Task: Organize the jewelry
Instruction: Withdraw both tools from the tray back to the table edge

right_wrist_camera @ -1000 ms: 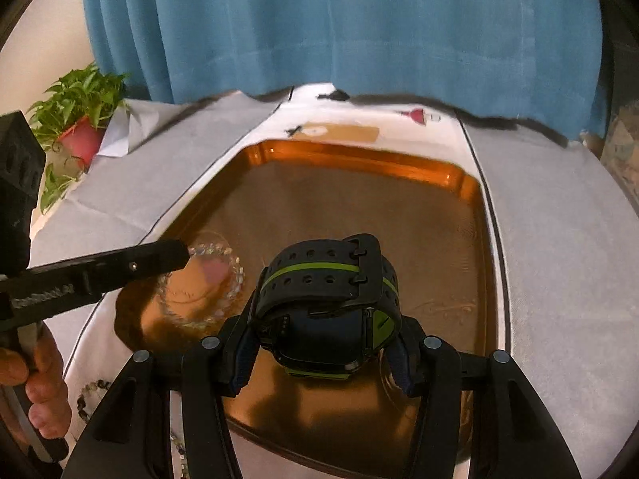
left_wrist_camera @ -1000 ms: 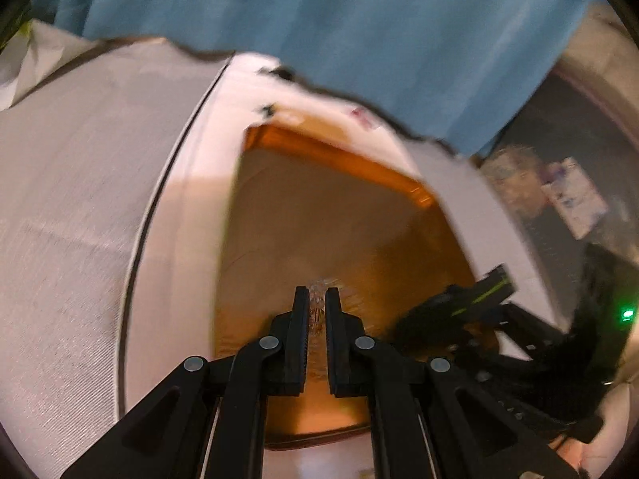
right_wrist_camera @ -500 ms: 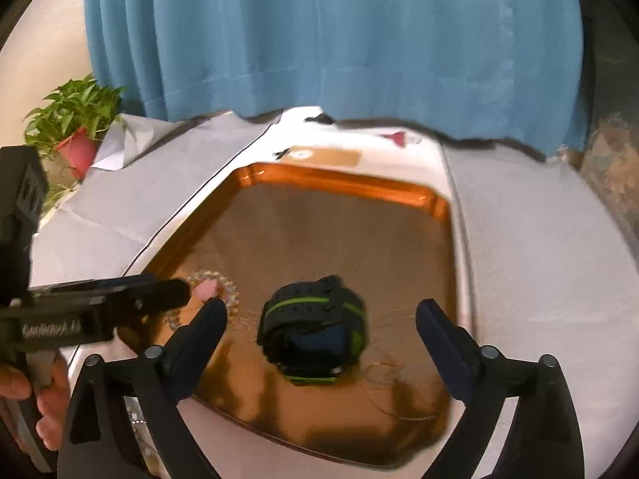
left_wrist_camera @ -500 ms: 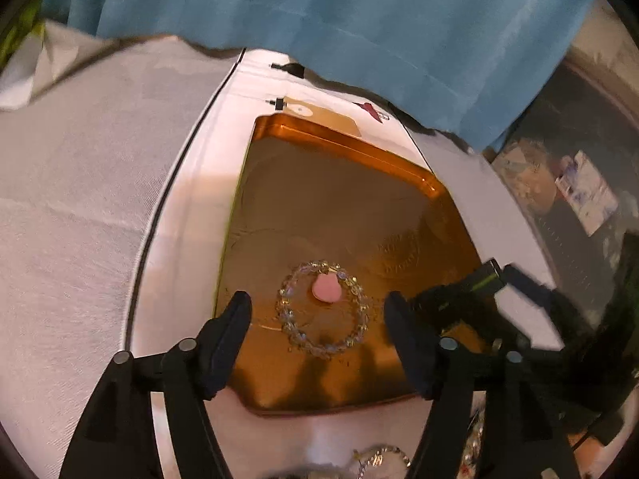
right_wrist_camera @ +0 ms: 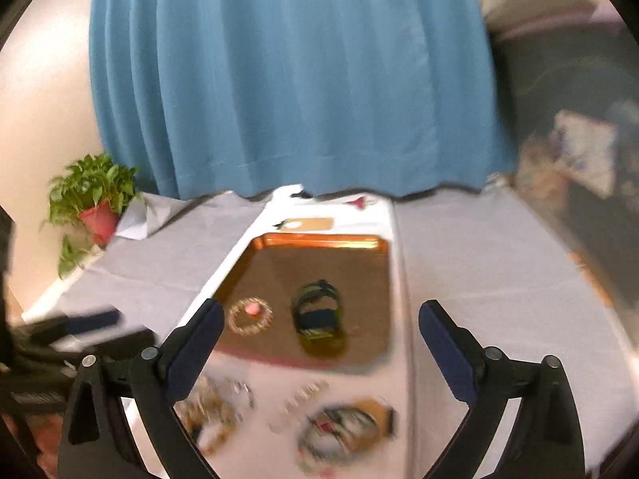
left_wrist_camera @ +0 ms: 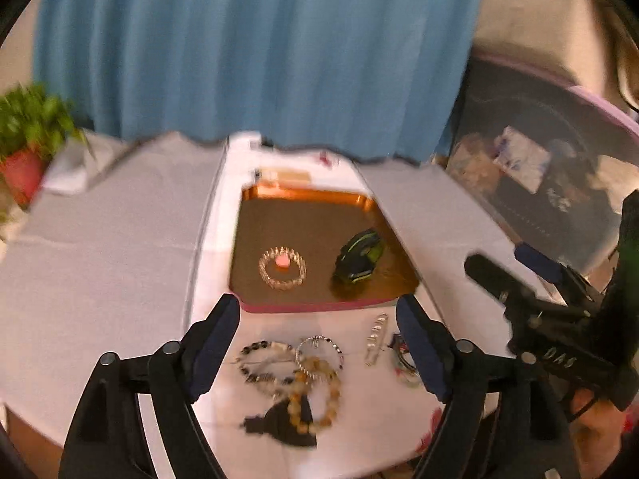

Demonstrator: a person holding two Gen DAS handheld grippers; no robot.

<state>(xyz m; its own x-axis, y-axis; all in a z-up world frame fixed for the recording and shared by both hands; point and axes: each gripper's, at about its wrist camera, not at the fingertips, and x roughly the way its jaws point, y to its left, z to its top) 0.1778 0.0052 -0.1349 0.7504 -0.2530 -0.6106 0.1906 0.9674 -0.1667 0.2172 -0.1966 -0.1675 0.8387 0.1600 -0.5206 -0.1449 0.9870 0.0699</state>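
Note:
A copper tray lies on the white runner. In it sit a clear bead bracelet with a pink charm and a black-and-green watch. My left gripper is open and empty, above loose bracelets and a silver chain piece in front of the tray. My right gripper is open and empty, raised over the tray's near edge; blurred jewelry lies below it.
A blue curtain hangs behind the grey-clothed table. A potted plant stands at the far left. The right gripper's body shows at right in the left wrist view. Clutter lies beyond the table's right side.
Both grippers opened and pulled back and up. The left let go of the bead bracelet and the right let go of the watch; both pieces now lie in the tray.

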